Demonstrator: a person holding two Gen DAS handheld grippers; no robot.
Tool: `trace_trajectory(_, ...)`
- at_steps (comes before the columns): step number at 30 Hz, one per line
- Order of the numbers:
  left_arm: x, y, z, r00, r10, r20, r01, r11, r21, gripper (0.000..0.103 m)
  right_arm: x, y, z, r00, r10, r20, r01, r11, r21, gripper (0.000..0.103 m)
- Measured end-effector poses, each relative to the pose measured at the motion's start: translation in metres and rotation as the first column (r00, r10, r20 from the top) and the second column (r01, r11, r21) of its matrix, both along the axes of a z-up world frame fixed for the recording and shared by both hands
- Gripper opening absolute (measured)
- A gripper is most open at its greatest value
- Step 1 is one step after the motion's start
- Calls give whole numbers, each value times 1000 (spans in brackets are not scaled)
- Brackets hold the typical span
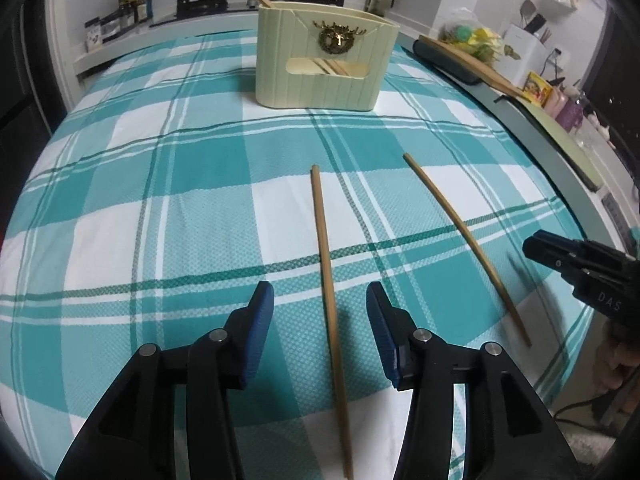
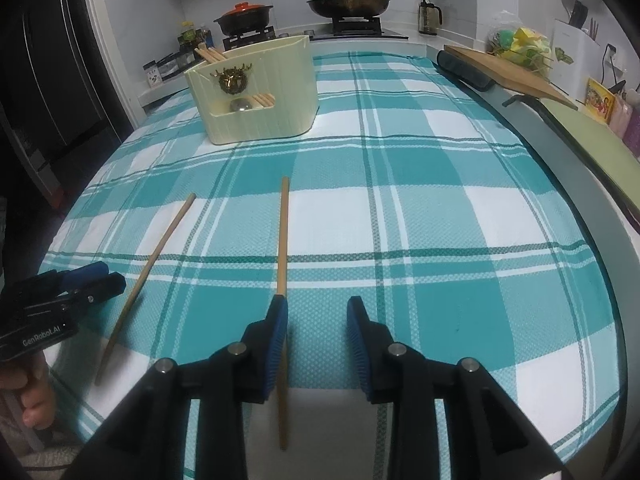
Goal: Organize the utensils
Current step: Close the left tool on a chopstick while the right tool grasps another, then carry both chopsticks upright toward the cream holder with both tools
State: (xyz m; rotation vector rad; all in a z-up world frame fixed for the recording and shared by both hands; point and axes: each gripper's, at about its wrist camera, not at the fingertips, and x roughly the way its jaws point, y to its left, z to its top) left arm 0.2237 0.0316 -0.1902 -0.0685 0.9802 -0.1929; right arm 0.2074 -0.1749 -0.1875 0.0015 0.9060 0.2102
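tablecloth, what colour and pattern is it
The tablecloth is a teal and white plaid check; it shows best in the right wrist view.

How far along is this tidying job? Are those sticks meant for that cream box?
Partly done: the cream holder already has chopsticks standing in it. Nothing is gripped right now. The left claw is open around one chopstick lying on the checked cloth, and the right claw is open at the other chopstick. Both still need lifting into the holder.
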Motion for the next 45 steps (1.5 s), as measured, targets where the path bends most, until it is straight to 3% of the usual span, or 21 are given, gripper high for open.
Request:
trace_trajectory(9, 41, -5, 1, 998, -59, -14, 59, 998, 28, 50, 29, 13, 5, 990, 121, -68, -119, 992, 29, 31)
trace_trajectory(17, 85, -7, -25, 995, -47, -84, 52, 997, 63, 49, 79, 37, -15, 967, 204, -150, -210, 978, -20, 31)
trace_trajectory(21, 95, -14, -23, 995, -61, -80, 68, 994, 88, 48, 103, 48, -29, 951, 235, -200, -248, 968, -44, 31)
trace_trajectory(23, 101, -18, -24, 994, -69, -86, 78, 992, 104, 39, 111, 56, -28, 949, 252, -188, -269, 960, -72, 31)
trace_trajectory(25, 105, -22, -23, 992, -84, -92, 94, 990, 109, 18, 123, 65, -27, 947, 256, -193, -277, 957, -91, 31)
trace_trajectory(27, 108, -25, -23, 991, -91, -98, 101, 989, 106, 7, 134, 73, -28, 944, 260, -202, -285, 953, -106, 29)
trace_trajectory(28, 110, -26, -22, 992, -89, -92, 99, 989, 106, 5, 140, 78, -28, 946, 258, -197, -285, 951, -117, 26)
trace_trajectory(30, 110, -25, -20, 994, -79, -79, 87, 991, 102, 4, 147, 82, -28, 949, 252, -190, -280, 950, -138, 8)
trace_trajectory(33, 105, -16, -5, 998, -50, -30, 52, 996, 66, 4, 154, 78, -26, 953, 231, -195, -253, 962, -99, 7)
trace_trajectory(40, 72, 14, 65, 989, 9, 146, -6, 1000, -25, 4, 121, 53, 29, 976, 219, -21, -217, 975, 54, 7)
trace_trajectory(45, 43, 25, 110, 966, 36, 256, -19, 997, -70, 4, 83, 43, 83, 966, 216, 139, -229, 970, 83, 7)
